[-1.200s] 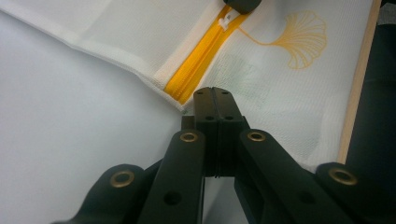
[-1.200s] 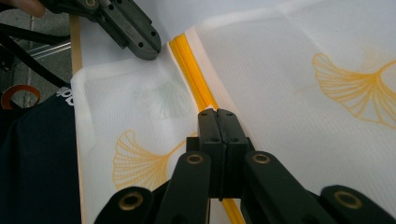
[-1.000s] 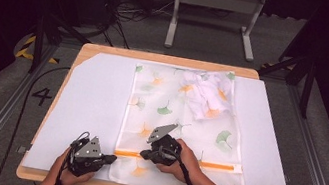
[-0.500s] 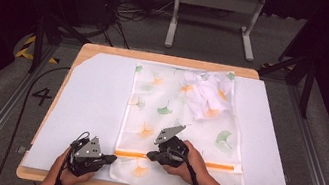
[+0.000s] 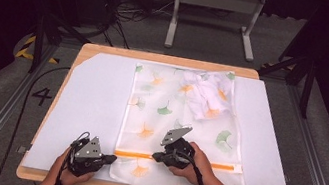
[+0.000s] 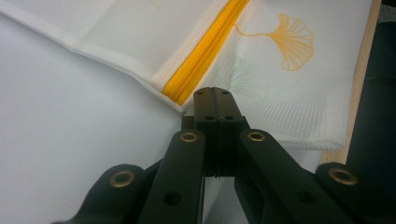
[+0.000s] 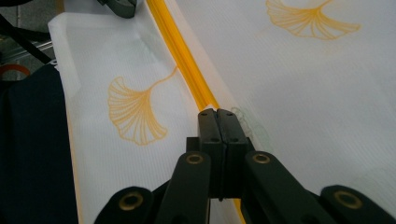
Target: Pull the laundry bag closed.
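Bag: a white mesh laundry bag printed with orange and green ginkgo leaves lies flat on the white board that covers the wooden table, its orange zipper running across the near end.
Left gripper: jaws pressed together at the bag's left edge, right at the zipper's end; in the left gripper view whether mesh is caught between them is hard to tell.
Right gripper: jaws closed on the zipper line partway along.
Contents: a bunched white cloth shows through the mesh at the far end.
Hidden: the zipper pull, under the right jaws; whether they pinch it is unclear.
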`<state>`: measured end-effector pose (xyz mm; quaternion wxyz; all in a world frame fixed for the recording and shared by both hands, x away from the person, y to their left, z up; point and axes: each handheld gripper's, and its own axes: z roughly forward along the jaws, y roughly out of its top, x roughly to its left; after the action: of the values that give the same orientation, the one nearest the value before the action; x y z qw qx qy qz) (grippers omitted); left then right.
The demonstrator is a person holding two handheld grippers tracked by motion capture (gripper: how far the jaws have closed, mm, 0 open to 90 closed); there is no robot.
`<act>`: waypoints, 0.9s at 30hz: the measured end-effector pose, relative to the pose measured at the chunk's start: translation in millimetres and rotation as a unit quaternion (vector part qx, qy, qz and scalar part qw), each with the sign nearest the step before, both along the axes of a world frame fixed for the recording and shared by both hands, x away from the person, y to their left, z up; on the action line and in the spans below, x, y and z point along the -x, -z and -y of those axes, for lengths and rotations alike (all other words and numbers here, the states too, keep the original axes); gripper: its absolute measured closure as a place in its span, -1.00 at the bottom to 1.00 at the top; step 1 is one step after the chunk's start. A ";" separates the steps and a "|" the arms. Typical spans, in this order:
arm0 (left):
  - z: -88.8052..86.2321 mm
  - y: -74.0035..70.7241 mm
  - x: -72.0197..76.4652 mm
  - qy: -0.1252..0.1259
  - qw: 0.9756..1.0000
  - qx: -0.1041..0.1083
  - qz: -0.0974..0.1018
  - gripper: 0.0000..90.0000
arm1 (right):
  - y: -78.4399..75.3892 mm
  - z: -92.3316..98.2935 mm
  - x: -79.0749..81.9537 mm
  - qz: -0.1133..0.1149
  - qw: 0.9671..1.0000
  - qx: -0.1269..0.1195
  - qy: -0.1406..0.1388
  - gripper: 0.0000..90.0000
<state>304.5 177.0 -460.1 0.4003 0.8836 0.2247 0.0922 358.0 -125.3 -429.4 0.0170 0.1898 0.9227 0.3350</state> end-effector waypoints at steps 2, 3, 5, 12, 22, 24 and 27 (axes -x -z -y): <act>-0.1 0.0 -0.1 0.000 1.000 0.000 0.001 1.00 | -0.2 4.0 -0.3 0.001 1.000 -0.001 0.002 1.00; -0.1 0.0 0.0 0.000 1.000 0.000 0.000 1.00 | -0.3 6.8 -0.2 0.001 1.000 0.001 0.006 1.00; -0.1 0.0 -0.1 0.000 1.000 0.000 0.000 1.00 | -0.4 10.9 -0.3 -0.002 1.000 -0.001 0.008 1.00; 0.1 0.1 0.0 0.000 1.000 0.000 0.001 1.00 | -1.9 21.6 1.4 0.002 1.000 0.004 0.012 1.00; -0.1 0.0 -0.2 0.000 1.000 0.000 -0.002 1.00 | -4.9 35.9 3.0 0.004 1.000 0.006 0.022 1.00; 0.0 -0.1 -0.1 0.000 1.000 -0.001 -0.001 1.00 | -5.8 40.1 3.1 0.003 1.000 0.005 0.024 1.00; -0.1 0.0 -0.2 0.000 1.000 0.000 -0.002 1.00 | -6.8 46.2 4.0 0.002 1.000 0.005 0.029 1.00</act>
<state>304.7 177.1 -460.1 0.3999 0.8838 0.2255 0.0906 354.0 -171.4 -422.6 0.0298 0.2155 0.9186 0.3298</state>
